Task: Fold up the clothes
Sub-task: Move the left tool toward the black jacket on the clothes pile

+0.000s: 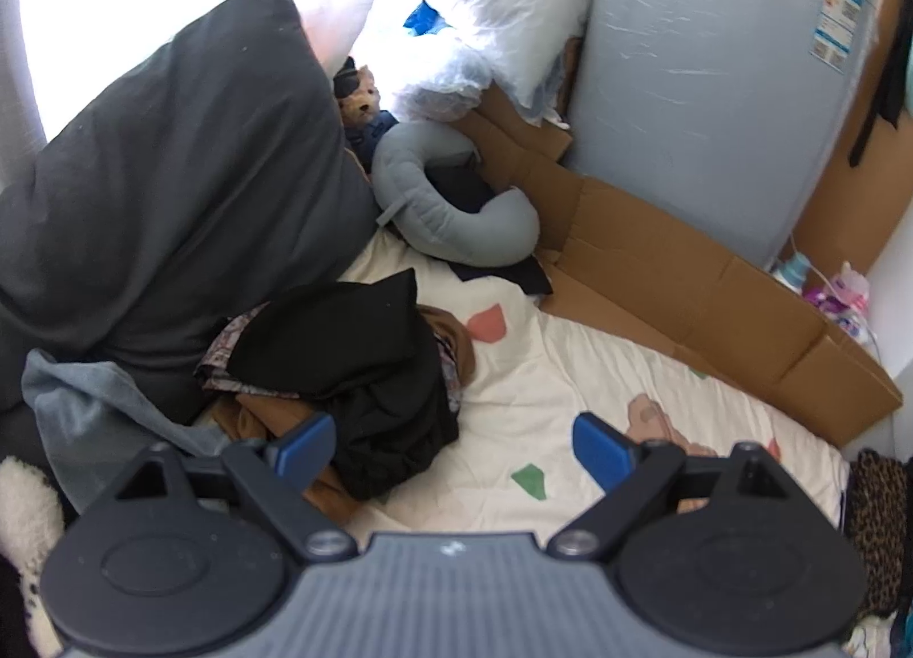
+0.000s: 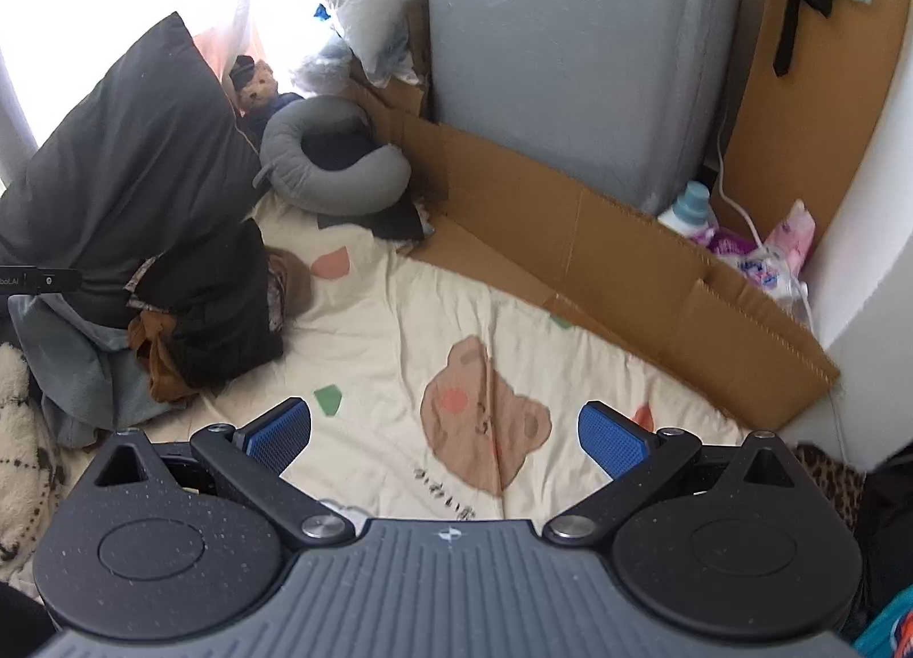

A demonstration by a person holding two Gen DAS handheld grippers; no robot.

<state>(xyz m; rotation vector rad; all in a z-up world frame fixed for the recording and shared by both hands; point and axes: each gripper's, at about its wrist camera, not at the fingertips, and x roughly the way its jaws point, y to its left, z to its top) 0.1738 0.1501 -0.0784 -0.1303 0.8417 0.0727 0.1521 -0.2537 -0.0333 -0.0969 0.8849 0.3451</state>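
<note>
dark clothes pile (image 1: 348, 372), seemingly unfolded, on bedsheet (image 1: 570, 372)

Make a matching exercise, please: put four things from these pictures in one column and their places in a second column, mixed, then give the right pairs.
Things
1. pile of clothes
2. neck pillow
3. detergent bottle
4. teddy bear

Places
A. behind the cardboard, at the foot of the grey mattress
B. on the bear-print sheet, against the dark pillow
C. between the dark pillow and the white pillow
D. at the head of the sheet, curled around something dark

Pairs: 1-B, 2-D, 3-A, 4-C
</note>
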